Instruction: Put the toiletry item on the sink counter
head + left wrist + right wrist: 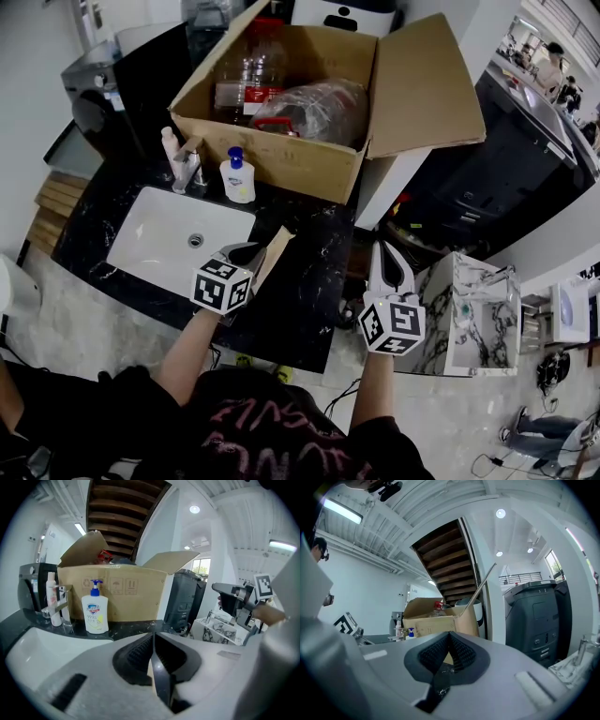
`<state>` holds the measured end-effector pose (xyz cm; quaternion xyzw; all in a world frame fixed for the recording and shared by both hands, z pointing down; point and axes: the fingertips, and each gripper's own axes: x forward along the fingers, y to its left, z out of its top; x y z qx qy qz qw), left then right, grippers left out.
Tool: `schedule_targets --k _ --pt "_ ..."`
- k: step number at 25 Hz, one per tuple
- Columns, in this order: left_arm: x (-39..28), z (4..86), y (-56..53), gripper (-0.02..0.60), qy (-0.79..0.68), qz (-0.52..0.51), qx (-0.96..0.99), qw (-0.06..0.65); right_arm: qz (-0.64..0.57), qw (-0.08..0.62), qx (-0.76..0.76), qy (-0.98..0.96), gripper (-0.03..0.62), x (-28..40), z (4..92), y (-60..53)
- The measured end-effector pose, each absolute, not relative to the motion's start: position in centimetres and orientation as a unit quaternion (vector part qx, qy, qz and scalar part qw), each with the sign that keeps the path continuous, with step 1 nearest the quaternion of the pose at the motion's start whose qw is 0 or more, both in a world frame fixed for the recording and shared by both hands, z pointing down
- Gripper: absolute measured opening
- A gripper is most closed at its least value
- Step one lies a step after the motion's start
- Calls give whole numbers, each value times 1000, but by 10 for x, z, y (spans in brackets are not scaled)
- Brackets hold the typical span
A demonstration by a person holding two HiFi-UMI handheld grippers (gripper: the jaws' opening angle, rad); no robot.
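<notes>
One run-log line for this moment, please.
left hand-held gripper: shut, empty | right hand-held gripper: shut, empty | soap bottle: upright on sink counter, beside faucet

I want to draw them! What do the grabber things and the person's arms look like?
The left gripper and right gripper each have a smooth whitish body and a white cube printed with black square markers. Their fingers are black with ribbed pads. No cables show. The person wears a dark top with pinkish lettering.
</notes>
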<state>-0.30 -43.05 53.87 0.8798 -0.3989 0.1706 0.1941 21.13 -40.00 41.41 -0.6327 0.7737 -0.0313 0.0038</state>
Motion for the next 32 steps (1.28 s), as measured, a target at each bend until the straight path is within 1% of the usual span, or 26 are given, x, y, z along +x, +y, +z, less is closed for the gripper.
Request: schedule_targets --k 4,15,27,32 --pt "-5 514 -431 -1 -401 159 886 169 -27 5 -632 775 12 208 410 -398" --pt "-18 418 -430 -2 -421 103 898 81 -22 4 -630 776 12 202 402 -392" --pt "-33 350 -420 -2 -435 59 899 -4 -23 5 -630 776 11 200 399 -388" --pt "-39 342 -417 -2 -443 44 896 -8 -16 -1 -626 779 11 196 395 -389"
